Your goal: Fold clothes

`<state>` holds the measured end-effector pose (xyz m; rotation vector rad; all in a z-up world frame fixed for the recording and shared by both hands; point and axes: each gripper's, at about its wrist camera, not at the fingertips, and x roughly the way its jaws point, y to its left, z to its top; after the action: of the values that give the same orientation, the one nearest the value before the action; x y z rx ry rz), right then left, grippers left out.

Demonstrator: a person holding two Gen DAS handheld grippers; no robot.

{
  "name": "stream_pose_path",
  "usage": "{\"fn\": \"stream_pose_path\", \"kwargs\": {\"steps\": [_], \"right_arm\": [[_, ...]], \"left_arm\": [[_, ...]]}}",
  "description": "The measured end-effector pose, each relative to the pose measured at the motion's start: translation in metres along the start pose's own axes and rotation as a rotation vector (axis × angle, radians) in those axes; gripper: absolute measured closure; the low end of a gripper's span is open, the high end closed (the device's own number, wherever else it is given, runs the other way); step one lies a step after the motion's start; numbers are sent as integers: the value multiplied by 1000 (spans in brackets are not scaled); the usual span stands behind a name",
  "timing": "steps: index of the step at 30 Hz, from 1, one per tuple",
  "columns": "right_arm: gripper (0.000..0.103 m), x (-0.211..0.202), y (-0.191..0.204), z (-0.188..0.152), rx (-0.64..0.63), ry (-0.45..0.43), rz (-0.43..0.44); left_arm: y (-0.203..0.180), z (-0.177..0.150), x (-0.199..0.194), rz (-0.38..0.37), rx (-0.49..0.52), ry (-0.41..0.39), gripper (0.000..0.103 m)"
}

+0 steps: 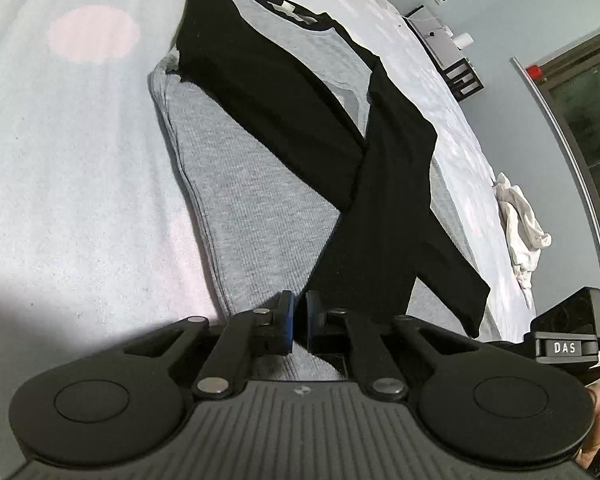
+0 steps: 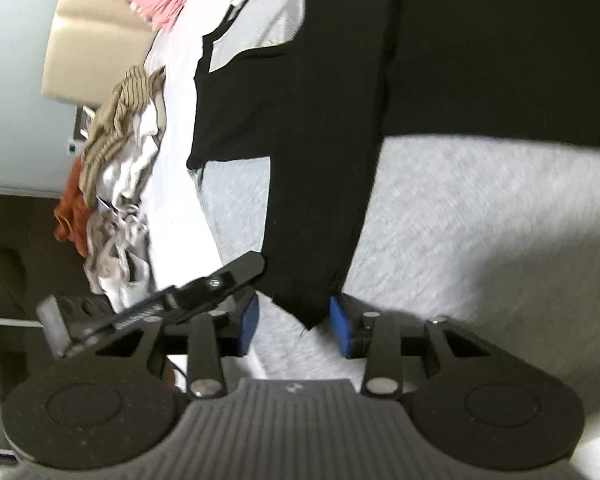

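A grey shirt (image 1: 256, 200) with black sleeves lies flat on the bed, collar at the far end. Its two sleeves (image 1: 380, 200) cross over the body in an X. My left gripper (image 1: 299, 316) sits at the shirt's near edge, where one sleeve's end meets the grey cloth, and its blue pads are pinched together on the fabric. In the right wrist view the same shirt (image 2: 480, 220) fills the frame. My right gripper (image 2: 295, 322) stands open with the black sleeve's cuff (image 2: 308, 308) lying loose between its blue pads (image 2: 342, 326).
The pale bed sheet (image 1: 80, 180) with pink dots stretches left of the shirt. A crumpled white garment (image 1: 520, 220) lies at the right bed edge. A pile of tan, white, orange and pink clothes (image 2: 120, 152) lies to the left, near the beige headboard (image 2: 80, 40).
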<state>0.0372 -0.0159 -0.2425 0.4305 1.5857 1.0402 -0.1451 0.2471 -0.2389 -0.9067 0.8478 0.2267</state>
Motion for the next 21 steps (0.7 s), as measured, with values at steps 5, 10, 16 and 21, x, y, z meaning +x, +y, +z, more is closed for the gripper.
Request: {"fn": "stream_pose_path", "kwargs": {"steps": [5,10,16,21], "right_arm": [[64,-3,-5,-2,62,-48,22],[94,-3,-7,-4,46,-58,0],[95,-6,16,-14,-100,-6,15],[95,1,19,-17,-135,16,-10]], "left_arm": [[-8,-4,0,40,17,-20,102],[-11,-13,-14,42,13,-45,102],[-9,-27,-41,58,-20,-76,102],[-3,-33,-35,118,-20,-49,102]]}}
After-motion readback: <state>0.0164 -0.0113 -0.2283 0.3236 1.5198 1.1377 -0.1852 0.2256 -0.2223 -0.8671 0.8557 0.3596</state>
